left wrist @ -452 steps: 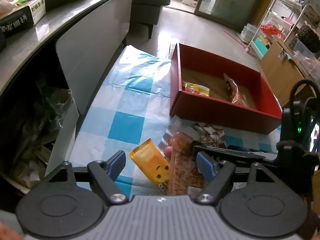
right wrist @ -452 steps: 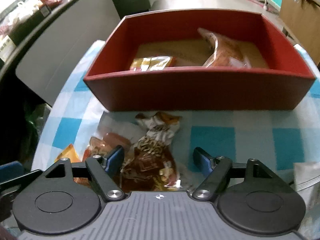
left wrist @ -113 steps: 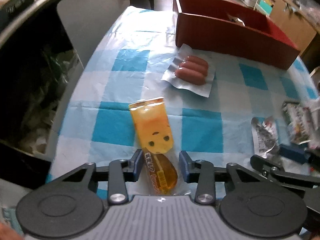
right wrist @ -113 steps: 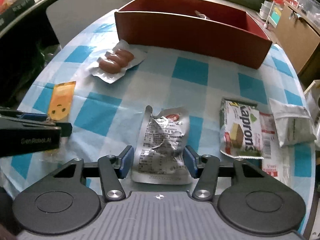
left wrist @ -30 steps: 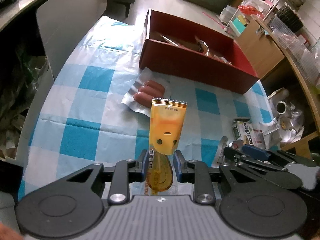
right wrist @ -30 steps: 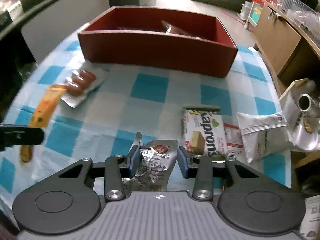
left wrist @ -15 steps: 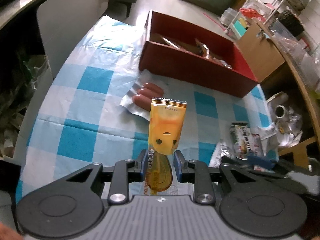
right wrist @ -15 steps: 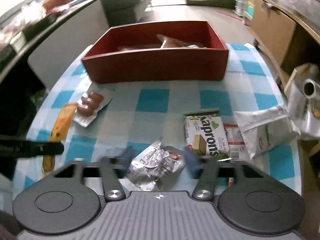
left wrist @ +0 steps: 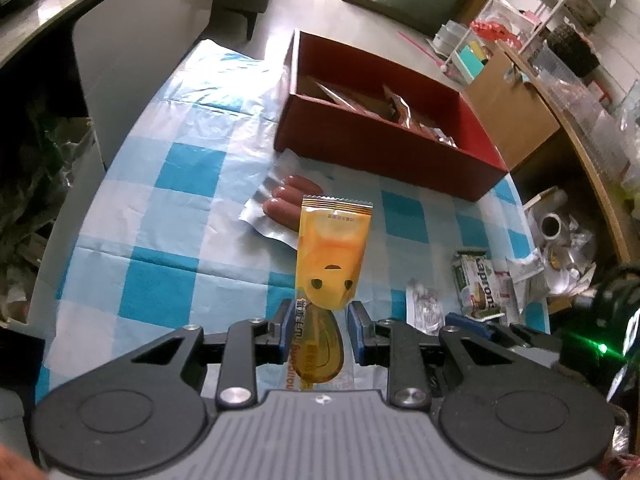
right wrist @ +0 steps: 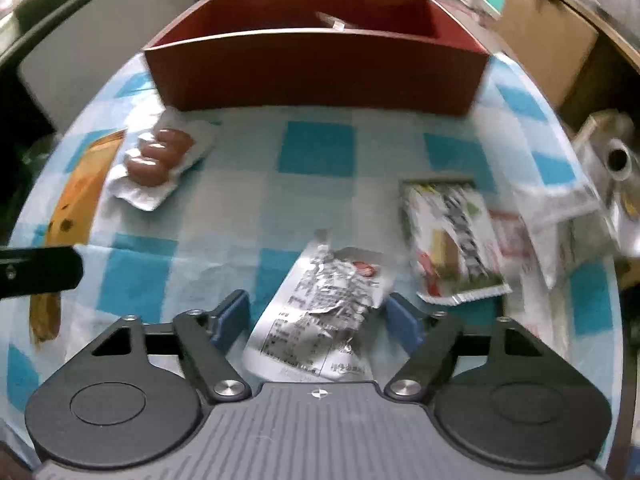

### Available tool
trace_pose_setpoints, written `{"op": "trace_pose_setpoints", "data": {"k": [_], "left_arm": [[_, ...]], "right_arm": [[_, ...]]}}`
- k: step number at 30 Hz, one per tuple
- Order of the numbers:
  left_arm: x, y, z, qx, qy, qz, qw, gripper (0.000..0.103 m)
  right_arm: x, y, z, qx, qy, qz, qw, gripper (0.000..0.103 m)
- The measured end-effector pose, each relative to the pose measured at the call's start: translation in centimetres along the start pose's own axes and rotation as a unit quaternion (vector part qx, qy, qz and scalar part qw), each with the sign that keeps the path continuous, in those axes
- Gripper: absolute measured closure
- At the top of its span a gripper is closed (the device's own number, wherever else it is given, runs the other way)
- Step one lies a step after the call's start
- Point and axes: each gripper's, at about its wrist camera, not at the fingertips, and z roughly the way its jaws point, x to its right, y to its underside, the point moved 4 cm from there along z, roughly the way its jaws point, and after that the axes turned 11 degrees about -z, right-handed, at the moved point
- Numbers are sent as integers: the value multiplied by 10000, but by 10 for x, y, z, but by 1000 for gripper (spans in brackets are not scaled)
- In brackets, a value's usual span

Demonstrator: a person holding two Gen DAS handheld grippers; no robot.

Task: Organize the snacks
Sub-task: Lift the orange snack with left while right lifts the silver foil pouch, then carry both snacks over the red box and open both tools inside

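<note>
My left gripper [left wrist: 319, 330] is shut on a yellow snack pouch [left wrist: 330, 254] and holds it up above the checked tablecloth. The pouch also shows at the left of the right wrist view [right wrist: 80, 188]. My right gripper [right wrist: 318, 316] is open, its fingers on either side of a crumpled silver packet [right wrist: 320, 316] that lies on the cloth. A red box [left wrist: 384, 140] with several snack packets in it stands at the far side of the table; it also shows in the right wrist view [right wrist: 316, 72].
A sausage pack [left wrist: 280, 204] lies in front of the box. A green Kaprons packet [right wrist: 452, 236] and a white packet [right wrist: 560, 208] lie to the right. A foil roll [right wrist: 616, 156] sits at the table's right edge. A grey cabinet [left wrist: 132, 44] stands left.
My right gripper opened and dropped low over the silver packet, which now lies on the cloth. My left gripper still holds the yellow pouch raised, with little movement.
</note>
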Motion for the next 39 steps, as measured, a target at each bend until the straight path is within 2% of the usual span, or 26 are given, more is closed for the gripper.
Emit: {"op": "trace_pose_setpoints", "data": {"k": [3, 6, 14, 23, 35, 39], "left_arm": [[-4, -4, -4, 35, 58, -93, 9999, 80], [-2, -5, -5, 74, 76, -48, 9999, 80], [8, -6, -2, 109, 26, 62, 9999, 80], [30, -21, -1, 421, -33, 305, 9986, 80], [73, -60, 11, 923, -141, 560, 9941, 80], [79, -69, 16, 1054, -326, 590, 9921, 80]], "right_arm": [[2, 0, -5, -68, -101, -198, 9997, 44], [9, 4, -16, -22, -297, -111, 9995, 50], [24, -2, -38, 523, -687, 250, 9959, 50], [43, -28, -57, 1190, -938, 519, 9871, 51], [75, -72, -60, 1755, -987, 813, 9761, 50], [81, -90, -66, 1976, -1047, 890, 9706, 50]]}}
